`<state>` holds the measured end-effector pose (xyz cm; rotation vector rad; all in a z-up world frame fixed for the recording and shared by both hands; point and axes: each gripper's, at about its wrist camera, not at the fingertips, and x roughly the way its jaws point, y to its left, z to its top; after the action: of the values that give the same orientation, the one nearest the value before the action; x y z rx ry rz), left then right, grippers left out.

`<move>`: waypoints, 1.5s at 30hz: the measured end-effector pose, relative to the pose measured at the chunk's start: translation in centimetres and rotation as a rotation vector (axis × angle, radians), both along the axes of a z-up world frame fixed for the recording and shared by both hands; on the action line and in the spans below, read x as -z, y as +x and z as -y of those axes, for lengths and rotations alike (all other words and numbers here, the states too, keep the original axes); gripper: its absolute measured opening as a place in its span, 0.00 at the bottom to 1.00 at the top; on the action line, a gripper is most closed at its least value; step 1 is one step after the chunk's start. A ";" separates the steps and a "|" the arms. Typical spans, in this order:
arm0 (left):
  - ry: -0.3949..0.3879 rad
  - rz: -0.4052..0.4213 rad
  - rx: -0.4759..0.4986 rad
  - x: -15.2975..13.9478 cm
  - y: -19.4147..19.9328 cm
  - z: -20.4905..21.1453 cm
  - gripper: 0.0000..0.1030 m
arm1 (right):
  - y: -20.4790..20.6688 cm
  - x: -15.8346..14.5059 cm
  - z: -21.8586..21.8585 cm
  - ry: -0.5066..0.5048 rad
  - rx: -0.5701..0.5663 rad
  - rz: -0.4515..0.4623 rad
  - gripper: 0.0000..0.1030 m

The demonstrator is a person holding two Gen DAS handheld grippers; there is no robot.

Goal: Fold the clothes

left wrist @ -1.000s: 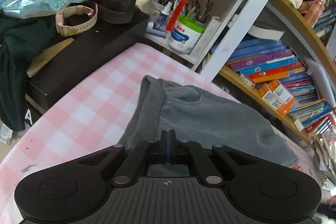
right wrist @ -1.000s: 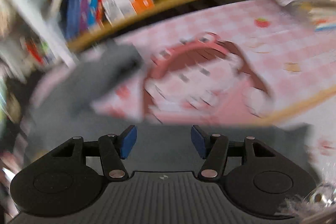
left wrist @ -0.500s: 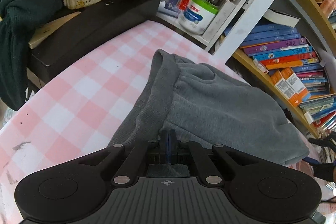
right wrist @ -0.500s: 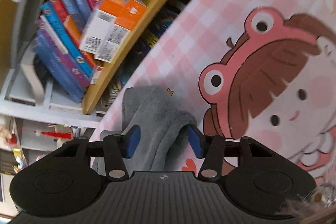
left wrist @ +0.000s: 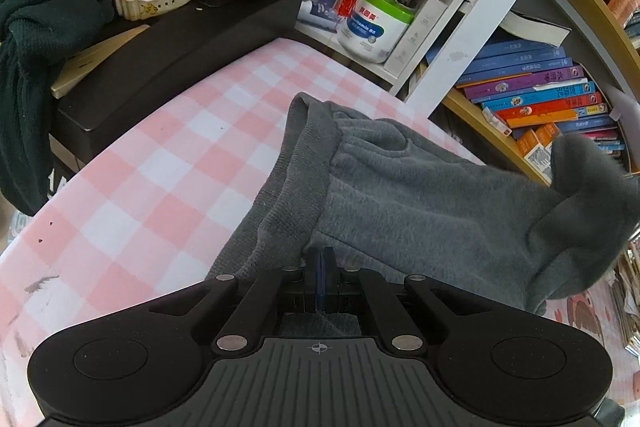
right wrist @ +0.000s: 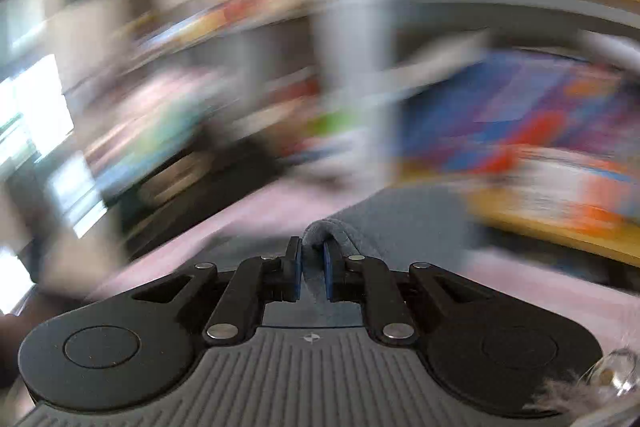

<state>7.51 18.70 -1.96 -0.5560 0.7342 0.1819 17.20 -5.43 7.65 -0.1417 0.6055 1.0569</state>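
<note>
The left hand-held gripper (left wrist: pixel 320 273) is clenched on the grey garment's (left wrist: pixel 400 203) ribbed waistband; its length runs off rightward, where the right hand-held gripper (right wrist: pixel 311 269) pinches the raised far end above the desk (left wrist: pixel 140 187).

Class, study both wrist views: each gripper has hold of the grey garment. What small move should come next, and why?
Probably carry the right gripper, shut on a fold of the grey garment, across toward the ribbed waistband, where the left gripper pins it. The far end is already lifted off the pink checked cloth, so laying it over makes the fold.
</note>
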 end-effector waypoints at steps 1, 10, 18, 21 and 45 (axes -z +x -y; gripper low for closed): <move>0.001 0.000 0.001 0.0 0.0 0.0 0.02 | -0.7 1.1 -0.8 -0.042 -0.040 -0.038 0.10; -0.003 0.008 0.005 0.0 -0.1 0.0 0.02 | -0.9 4.2 0.6 -0.048 -0.002 -0.302 0.48; -0.001 0.014 0.007 0.2 -0.2 -0.1 0.02 | 7.0 3.8 6.2 0.198 0.440 -0.554 0.54; 0.003 0.012 0.009 0.2 -0.2 0.0 0.02 | 9.2 5.0 6.4 0.198 0.515 -0.636 0.30; 0.032 -0.017 0.030 0.0 0.2 0.0 0.02 | 13.3 6.3 29.3 -0.198 1.257 -0.269 0.44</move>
<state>7.75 18.74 -1.93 -0.5130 0.7546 0.1705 30.46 -34.73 1.33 0.2070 0.8558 -0.2101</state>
